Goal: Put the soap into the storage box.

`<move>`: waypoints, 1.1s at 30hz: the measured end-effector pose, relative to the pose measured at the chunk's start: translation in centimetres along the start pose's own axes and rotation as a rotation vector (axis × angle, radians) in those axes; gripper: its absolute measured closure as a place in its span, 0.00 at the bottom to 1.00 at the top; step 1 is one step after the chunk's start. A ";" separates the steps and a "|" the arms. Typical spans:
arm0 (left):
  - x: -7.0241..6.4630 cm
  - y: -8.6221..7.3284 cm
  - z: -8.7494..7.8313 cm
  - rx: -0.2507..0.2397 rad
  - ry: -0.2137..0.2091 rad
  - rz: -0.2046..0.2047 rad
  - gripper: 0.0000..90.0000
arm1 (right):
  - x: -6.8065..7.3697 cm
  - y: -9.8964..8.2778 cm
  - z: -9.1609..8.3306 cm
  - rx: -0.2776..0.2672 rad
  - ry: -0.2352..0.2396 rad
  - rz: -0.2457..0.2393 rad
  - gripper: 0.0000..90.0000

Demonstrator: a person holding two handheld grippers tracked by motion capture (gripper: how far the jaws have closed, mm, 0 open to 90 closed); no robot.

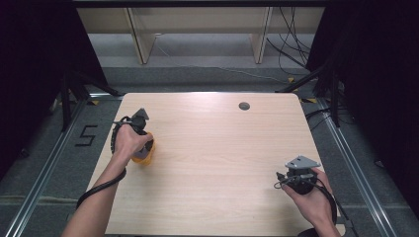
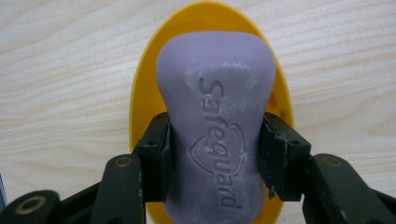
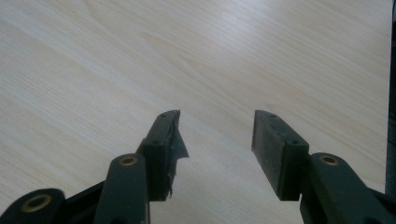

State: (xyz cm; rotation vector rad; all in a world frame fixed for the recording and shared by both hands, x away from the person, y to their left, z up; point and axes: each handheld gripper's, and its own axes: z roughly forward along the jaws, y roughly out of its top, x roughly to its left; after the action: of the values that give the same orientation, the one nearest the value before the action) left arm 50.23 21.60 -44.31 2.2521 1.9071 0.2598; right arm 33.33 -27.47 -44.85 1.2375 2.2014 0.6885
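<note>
A purple soap bar stamped "Safeguard" lies lengthwise over a yellow oval dish on the wooden table. My left gripper is shut on the bar, with a pad pressing each long side near its narrow waist. In the high view that gripper is at the table's left side, with the yellow dish showing under the hand. Whether the bar rests in the dish or hangs just above it I cannot tell. My right gripper stands open over bare wood near the front right corner, nothing between its pads.
The light wooden table has a round cable hole near its far edge. Beyond it are pale shelf legs and loose cables on the floor. Dark curtains flank both sides. The table's right edge is close to my right gripper.
</note>
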 end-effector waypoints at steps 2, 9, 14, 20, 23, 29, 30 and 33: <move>0.0 0.0 0.0 -0.001 0.002 -0.001 0.55 | 0.0 0.0 0.0 0.000 0.000 0.000 0.58; 0.0 -0.1 0.2 0.022 0.004 0.025 0.54 | 0.0 0.0 0.0 -0.001 0.001 -0.002 0.58; 0.3 -0.1 0.3 0.050 0.011 0.073 0.54 | 0.0 0.0 0.0 -0.001 0.001 -0.003 0.58; 0.1 -0.2 0.5 0.024 0.005 0.056 0.54 | 0.0 0.0 0.0 -0.001 0.001 -0.003 0.58; -0.2 -0.4 0.6 0.008 0.011 0.014 0.53 | 0.0 0.0 0.0 -0.001 0.001 -0.003 0.57; -0.1 -0.3 -0.9 -0.037 0.017 0.063 0.47 | 0.0 0.0 0.0 -0.001 0.002 -0.003 0.57; -0.1 -0.3 -1.2 -0.041 0.019 0.075 0.46 | 0.0 0.0 0.0 -0.001 0.001 -0.003 0.57; -0.2 -0.6 -2.0 -0.078 0.014 0.093 0.42 | 0.0 0.0 0.0 0.000 0.002 -0.003 0.57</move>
State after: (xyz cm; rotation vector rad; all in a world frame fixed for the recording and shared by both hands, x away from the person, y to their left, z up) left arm 49.16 21.57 -42.52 2.2961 1.7686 0.3576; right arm 33.35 -27.45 -44.87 1.2341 2.2039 0.6891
